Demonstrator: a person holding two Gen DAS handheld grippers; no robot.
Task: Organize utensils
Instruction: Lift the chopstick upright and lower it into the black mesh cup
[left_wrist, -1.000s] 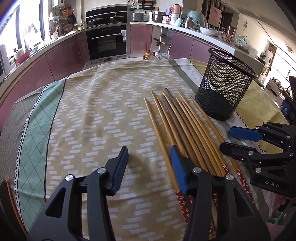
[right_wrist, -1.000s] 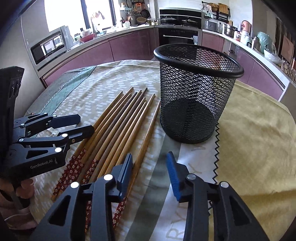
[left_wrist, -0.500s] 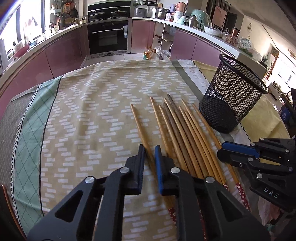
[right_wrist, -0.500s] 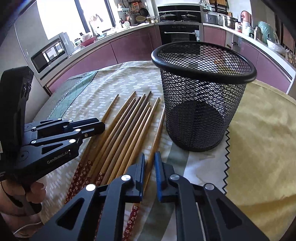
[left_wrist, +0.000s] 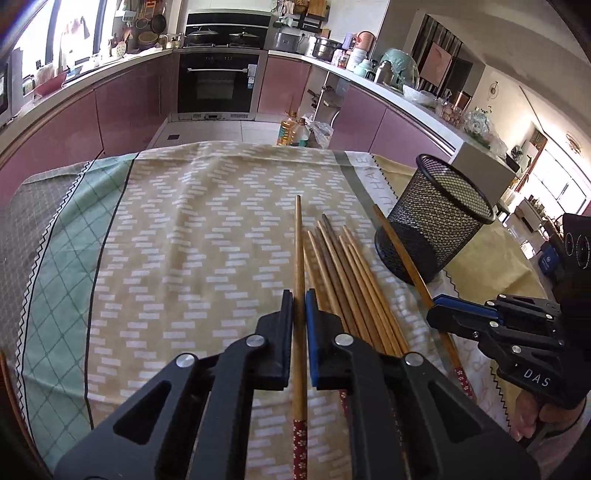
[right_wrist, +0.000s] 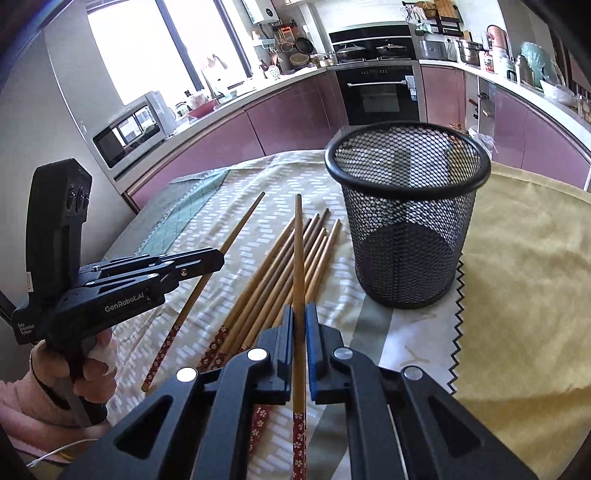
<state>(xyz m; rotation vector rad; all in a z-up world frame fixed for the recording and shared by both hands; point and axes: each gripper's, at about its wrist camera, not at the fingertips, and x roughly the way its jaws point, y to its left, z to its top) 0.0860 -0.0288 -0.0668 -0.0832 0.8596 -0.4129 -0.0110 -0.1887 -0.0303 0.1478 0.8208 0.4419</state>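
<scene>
Left gripper (left_wrist: 300, 295) clenched on slender wooden chopstick (left_wrist: 298, 243); right gripper (right_wrist: 300, 308) clenched on another chopstick (right_wrist: 298, 243). Round black mesh cup (right_wrist: 406, 229) near table's far edge.

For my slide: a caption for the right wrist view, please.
Right claw grips one chopstick beside a mesh basket.

The left gripper (left_wrist: 300, 299) sits at the lower centre of its own view, jaws clamped on one chopstick (left_wrist: 298, 258). The right gripper (right_wrist: 300, 312) likewise pinches another chopstick (right_wrist: 298, 258). A hand (right_wrist: 88, 365), seemingly sleeved, grips the left handle at lower left.
</scene>
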